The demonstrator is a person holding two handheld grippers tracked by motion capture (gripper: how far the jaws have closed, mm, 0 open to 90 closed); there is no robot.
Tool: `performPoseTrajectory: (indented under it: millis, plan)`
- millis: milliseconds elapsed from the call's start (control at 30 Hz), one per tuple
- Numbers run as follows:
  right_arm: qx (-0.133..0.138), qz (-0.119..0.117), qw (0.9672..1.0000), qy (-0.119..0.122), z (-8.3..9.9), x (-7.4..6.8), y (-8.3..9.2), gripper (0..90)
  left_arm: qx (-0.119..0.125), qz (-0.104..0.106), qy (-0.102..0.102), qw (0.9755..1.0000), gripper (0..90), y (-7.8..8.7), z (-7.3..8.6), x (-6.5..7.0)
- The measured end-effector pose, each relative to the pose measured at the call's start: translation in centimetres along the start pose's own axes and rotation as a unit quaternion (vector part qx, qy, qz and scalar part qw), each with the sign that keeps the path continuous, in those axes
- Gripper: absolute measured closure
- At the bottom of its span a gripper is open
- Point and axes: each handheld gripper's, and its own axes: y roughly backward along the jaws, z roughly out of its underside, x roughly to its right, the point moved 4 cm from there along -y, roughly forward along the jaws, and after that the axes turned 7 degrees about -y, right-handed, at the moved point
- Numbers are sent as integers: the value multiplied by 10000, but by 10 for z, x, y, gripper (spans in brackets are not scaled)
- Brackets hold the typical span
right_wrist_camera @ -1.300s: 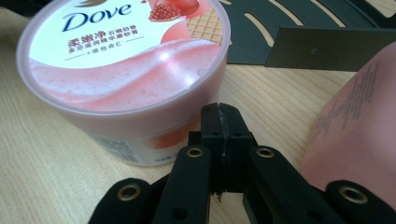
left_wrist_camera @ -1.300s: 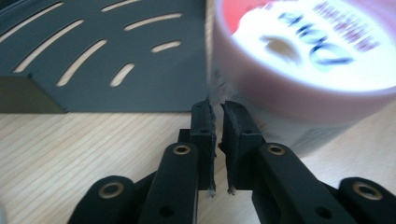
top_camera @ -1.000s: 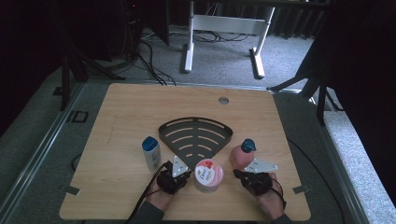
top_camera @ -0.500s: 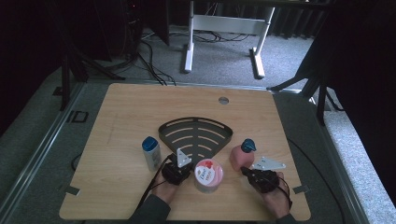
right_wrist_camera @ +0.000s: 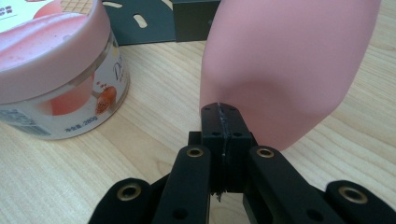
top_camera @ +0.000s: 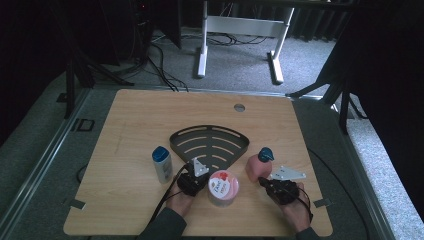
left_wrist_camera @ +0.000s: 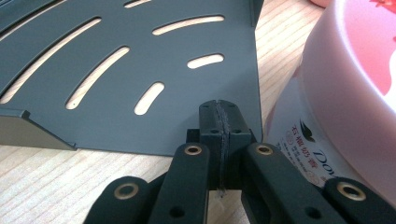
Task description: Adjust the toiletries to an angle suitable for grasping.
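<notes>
Soft even daylight on the table, dark surroundings; close views sharp, slightly blurred edges.

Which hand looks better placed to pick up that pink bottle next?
The right gripper, probably: its shut jaws point straight at the pink bottle, just short of it. The left gripper, also shut, faces the dark slotted rack.

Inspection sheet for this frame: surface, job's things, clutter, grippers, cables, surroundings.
Surface: wooden table, round hole near far edge.
Job's things: dark slotted rack; pink jar between the grippers; pink bottle with blue cap; grey bottle left of the rack.
Clutter: nothing seen.
Grippers: left gripper shut, empty, at the rack's near edge; right gripper shut, empty, tips at the pink bottle.
Cables: one cable trails from the left gripper.
Surroundings: grey carpet, white stand, floor wires.
</notes>
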Motion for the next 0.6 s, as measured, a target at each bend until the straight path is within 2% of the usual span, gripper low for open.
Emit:
performPoseTrajectory:
  millis: [300,600]
  plan:
    - [-21,12,9999,112,-9,4,-9,900,-69,8,-100,9999,900,0,-1,0]
    - [-52,64,9999,121,-17,14,-17,900,-69,41,-121,9999,900,1,-1,1]
